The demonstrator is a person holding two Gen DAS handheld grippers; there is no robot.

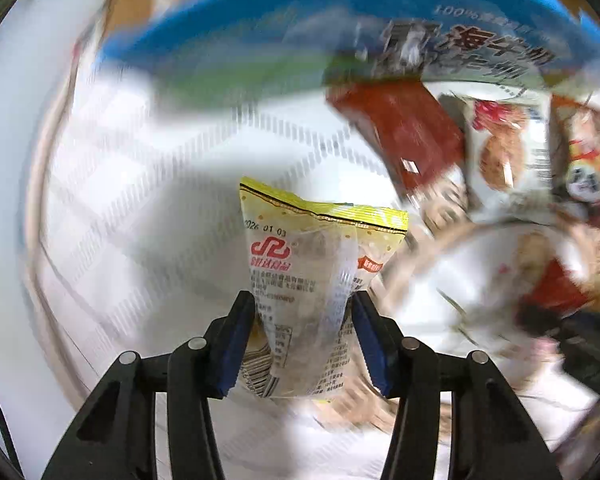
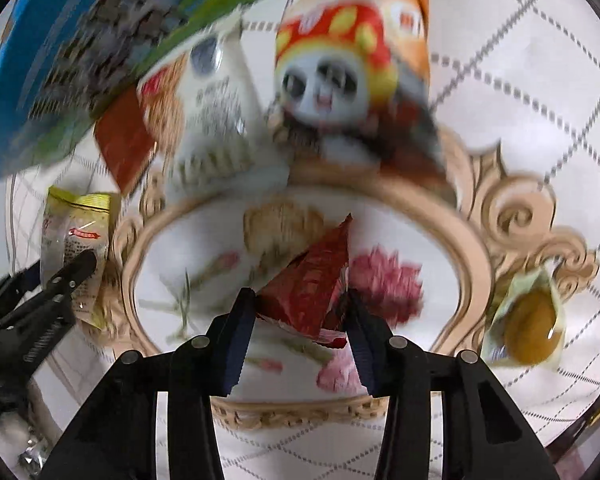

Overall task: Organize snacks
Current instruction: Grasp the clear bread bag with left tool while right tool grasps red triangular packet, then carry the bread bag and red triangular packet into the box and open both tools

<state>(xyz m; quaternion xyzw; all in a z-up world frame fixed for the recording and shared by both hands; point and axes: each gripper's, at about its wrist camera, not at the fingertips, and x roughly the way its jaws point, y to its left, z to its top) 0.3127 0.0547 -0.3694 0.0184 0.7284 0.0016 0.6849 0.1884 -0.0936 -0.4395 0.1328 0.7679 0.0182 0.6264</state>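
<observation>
The left gripper (image 1: 304,322) is clamping its blue-padded black fingers on the lower half of a translucent snack pouch with a yellow crimped top and a red logo (image 1: 320,264), which is standing upright between the pads above the white tablecloth with a grey dashed lattice pattern (image 1: 140,184). The right gripper (image 2: 302,316) is pinching a small dark red crinkled foil packet (image 2: 316,280), its pointed corner sticking up past the fingertips, over the oval floral medallion with a beige scrolled border (image 2: 476,256) printed on the cloth. In the right wrist view the left gripper is showing at the left edge, holding the same yellow-topped pouch. To the right, lying on the cloth at the medallion's border, is a clear-wrapped packet with a round brown snack inside (image 2: 530,330). Farther back, motion blur is smearing a cluster of snacks: a flat red packet (image 1: 404,132), a white bag printed with brown biscuits (image 2: 212,116), and an orange bag bearing a panda face in a red and yellow headdress (image 2: 352,56). Beyond them, a large blue and green carton with dark Chinese lettering (image 1: 340,28) is spanning the top of the left wrist view.
</observation>
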